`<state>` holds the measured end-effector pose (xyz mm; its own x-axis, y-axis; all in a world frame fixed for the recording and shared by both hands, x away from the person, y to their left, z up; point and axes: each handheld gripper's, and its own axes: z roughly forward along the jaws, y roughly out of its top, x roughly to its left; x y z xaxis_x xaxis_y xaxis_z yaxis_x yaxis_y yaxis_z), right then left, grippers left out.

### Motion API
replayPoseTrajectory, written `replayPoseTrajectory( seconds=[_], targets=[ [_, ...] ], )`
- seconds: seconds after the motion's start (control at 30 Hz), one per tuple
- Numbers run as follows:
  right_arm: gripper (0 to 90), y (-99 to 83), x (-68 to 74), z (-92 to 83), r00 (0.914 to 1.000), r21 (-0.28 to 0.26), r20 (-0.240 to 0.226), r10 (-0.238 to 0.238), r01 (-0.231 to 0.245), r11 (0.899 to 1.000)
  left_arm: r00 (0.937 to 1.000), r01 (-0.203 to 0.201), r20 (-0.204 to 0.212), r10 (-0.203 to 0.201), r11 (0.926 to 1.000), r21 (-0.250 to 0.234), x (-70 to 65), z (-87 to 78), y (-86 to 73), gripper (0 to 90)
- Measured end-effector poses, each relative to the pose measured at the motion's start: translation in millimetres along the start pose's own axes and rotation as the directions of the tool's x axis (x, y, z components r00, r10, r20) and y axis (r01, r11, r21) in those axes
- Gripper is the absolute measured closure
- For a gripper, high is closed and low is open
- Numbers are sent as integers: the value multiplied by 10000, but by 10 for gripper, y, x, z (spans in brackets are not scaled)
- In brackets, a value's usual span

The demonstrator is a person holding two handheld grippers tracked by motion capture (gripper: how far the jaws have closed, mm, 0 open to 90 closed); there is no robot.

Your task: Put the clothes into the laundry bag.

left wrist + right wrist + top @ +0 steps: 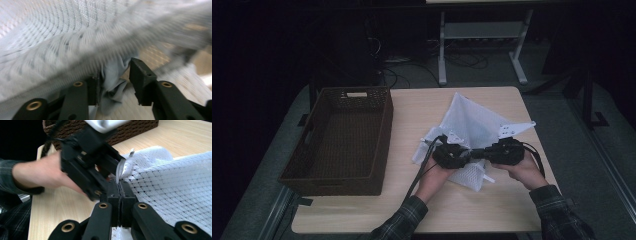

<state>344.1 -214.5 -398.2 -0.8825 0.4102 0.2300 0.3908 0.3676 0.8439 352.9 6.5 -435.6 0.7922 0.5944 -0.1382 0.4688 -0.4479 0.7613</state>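
A: The right gripper (484, 153) has its jaws pressed together on the edge of the mesh bag (472, 125), right at the hem. In the right gripper view you can see the white netting (175, 187) caught between the two black pads.

B: And the left gripper (464, 156)?

A: Its jaws stand apart. In the left gripper view a fold of the bag (112, 77) hangs in the gap, against one pad and clear of the other, so nothing is pinched there. The picture is blurred, so I can't say more.

B: Where does the bag lie?

A: On the desk (422, 105), in its right half, nearer the right edge than the left. The two grippers meet tip to tip over its near end, both hands coming in from the near edge.

B: Which way does it run?

A: Its long axis goes from the near end under the grippers up and away toward the far edge. It narrows to a point at the far end, and that point aims at the far edge, slightly left of the grippers. A second corner sticks out toward the right edge.

B: And the basket (342, 140)?

A: Brown wicker, on the left half of the desk, long side running near to far, just beside the bag and not touching it.
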Motion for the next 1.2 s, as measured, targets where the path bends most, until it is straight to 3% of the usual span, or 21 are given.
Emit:
replayPoseTrajectory(
  seconds=[0.1,0.27,0.3,0.4,0.5,0.6,0.8,1.03,1.2],
  targets=[
    [883,-3,-8,-12,10000,-19,56,-9,9,10000,9999,-143,17,143,9999,3,-5,-111,-8,571],
    [883,-8,-8,-25,10000,9,43,-6,6,10000,9985,-524,-160,526,9986,90,16,-454,-108,512],
    [883,-8,-8,-25,10000,9,43,-6,6,10000,9985,-524,-160,526,9986,90,16,-454,-108,497],
    [883,-16,7,-45,10000,27,66,4,-4,10000,9948,-745,-689,751,9972,113,67,-618,-236,449],
    [883,-26,5,-62,10000,47,75,26,-26,10000,9905,-843,-1061,879,9957,381,142,-669,-341,411],
    [880,-40,-10,-78,9999,53,110,36,-37,10000,9926,-579,-1031,640,9965,608,246,-662,-455,402],
    [880,-53,-41,-101,9998,102,197,34,-36,9999,9931,-670,-893,757,9930,969,370,-524,-525,371],
    [880,-64,-66,-94,9997,180,237,-13,8,9998,9939,-830,-624,909,9894,1194,381,-383,-538,385],
    [880,-65,-62,-75,9998,254,222,-10,5,9997,9923,-899,-728,1001,9871,1325,402,-327,-526,412]
  ],
)
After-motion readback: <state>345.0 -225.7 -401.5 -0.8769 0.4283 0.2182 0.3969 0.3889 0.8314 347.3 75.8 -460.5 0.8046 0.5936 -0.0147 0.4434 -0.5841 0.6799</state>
